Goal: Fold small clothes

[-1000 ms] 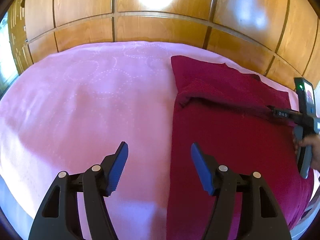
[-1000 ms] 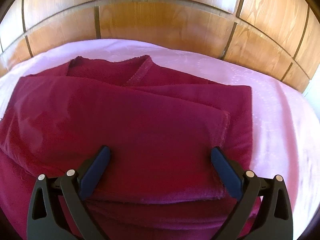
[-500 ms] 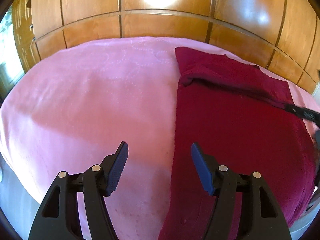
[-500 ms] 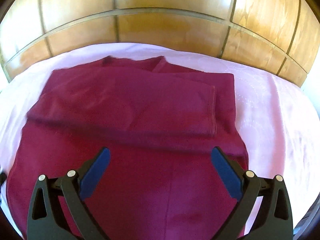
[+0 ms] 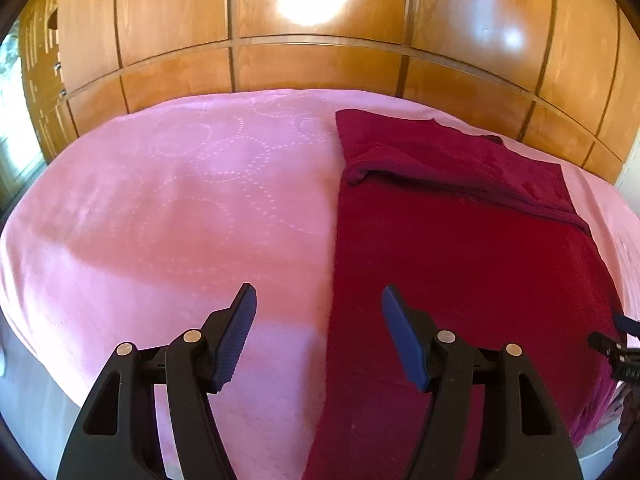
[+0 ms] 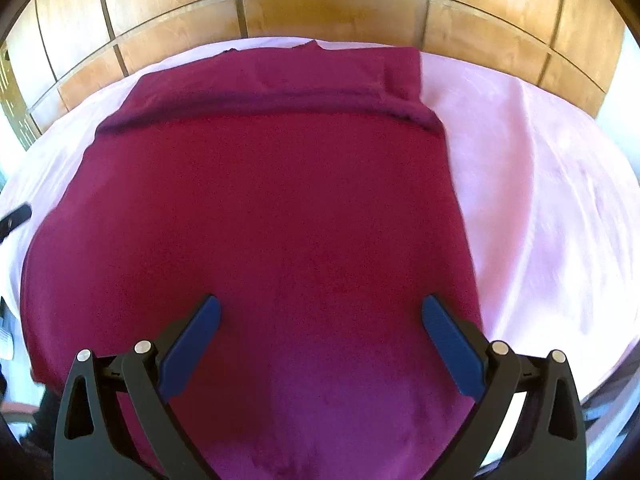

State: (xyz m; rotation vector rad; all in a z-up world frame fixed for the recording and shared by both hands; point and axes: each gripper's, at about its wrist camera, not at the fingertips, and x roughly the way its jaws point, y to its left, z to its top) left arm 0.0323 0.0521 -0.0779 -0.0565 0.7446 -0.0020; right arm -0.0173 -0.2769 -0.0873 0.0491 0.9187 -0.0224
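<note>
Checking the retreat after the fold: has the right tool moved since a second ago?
Yes. The right tool has pulled back toward the person: the wood panelling looks farther, and more red garment shows.

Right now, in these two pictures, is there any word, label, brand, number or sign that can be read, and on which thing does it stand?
Small pale marks on the black part of the right claw at the edge of the left wrist view: too small and blurred to read.
Maroon garment: no tag or print in view.
Pink bedcover: only dotted circle patterns, no text.
Wooden panels: no text.
Left claw: no marking visible.
</note>
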